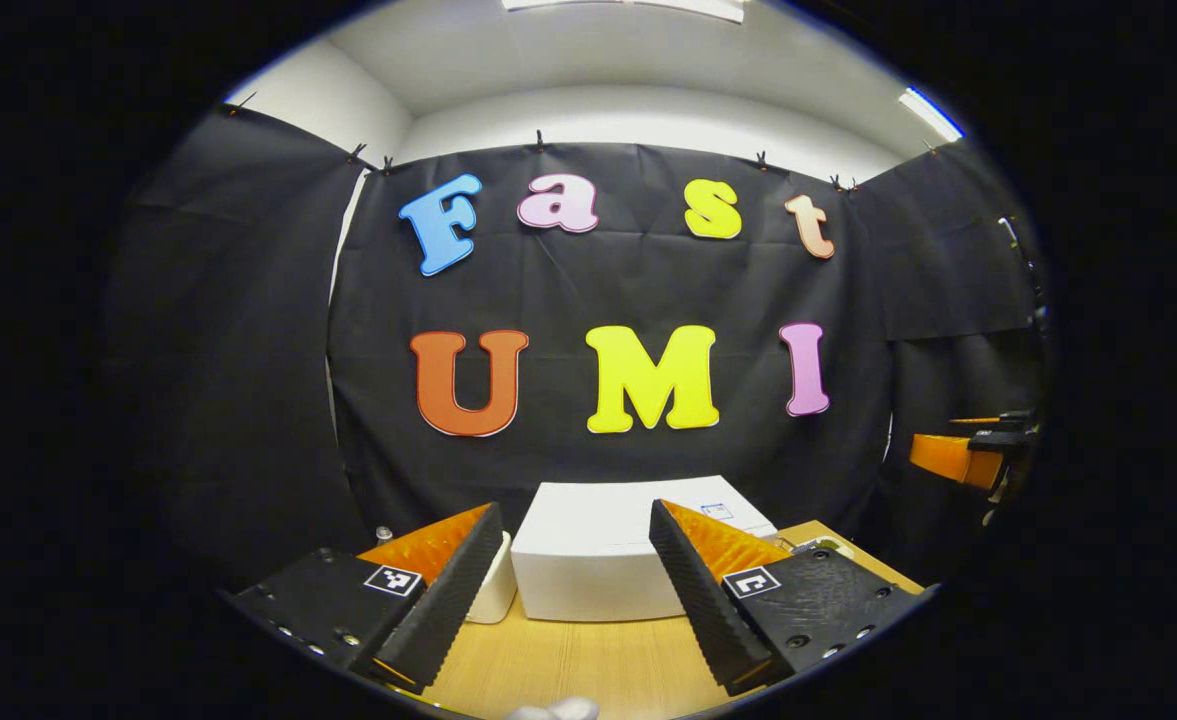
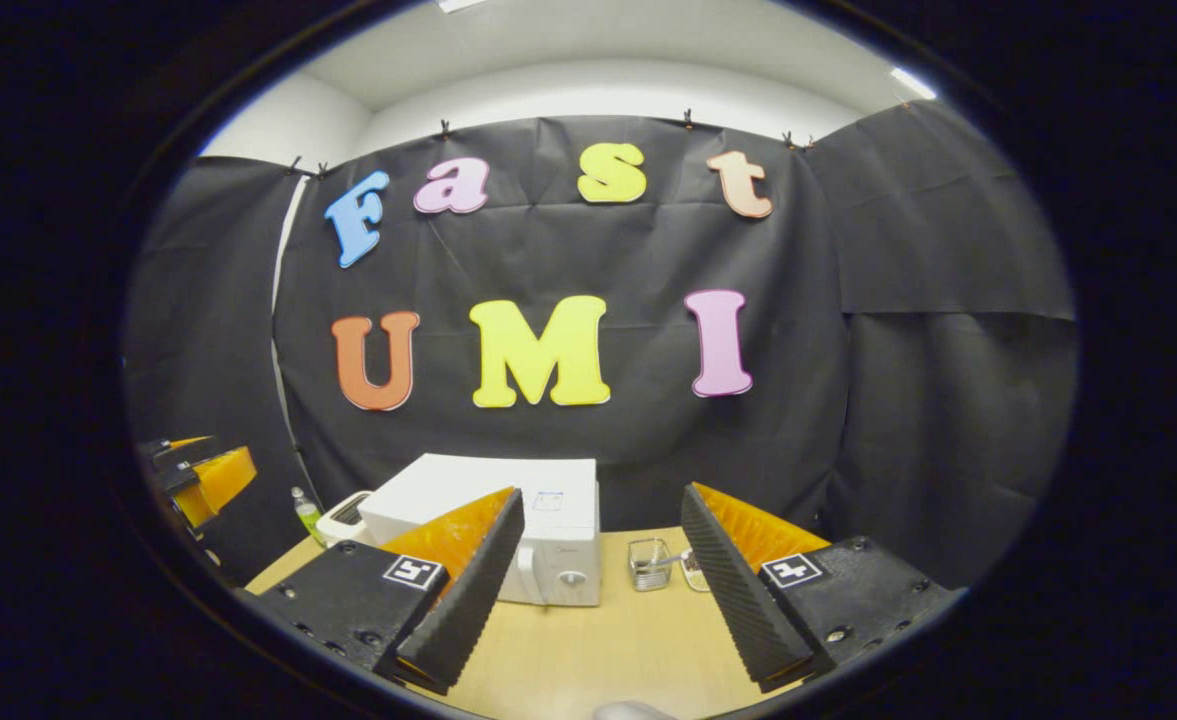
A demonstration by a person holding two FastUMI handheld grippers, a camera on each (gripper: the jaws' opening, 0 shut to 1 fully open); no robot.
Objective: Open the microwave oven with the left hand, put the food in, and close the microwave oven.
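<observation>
the microwave oven is the landmark here, a white box sitting on a light wooden table with its back toward the black cloth wall. in the left gripper view the left gripper hangs above the table in front of the microwave oven, its two fingers spread wide apart with nothing between them; the oven's front shows through the gap. a small white container stands just beside the microwave oven on its left, partly hidden by one finger. far to the right of the oven, at the edge of that view, the other gripper shows. in the right gripper view the right gripper is also wide open and holds nothing, hovering over the table in front of and to the right of the microwave oven, whose door is closed. a small clear glass container rests on the table just right of the oven; what is in it cannot be told. a green bottle stands left of the oven.
</observation>
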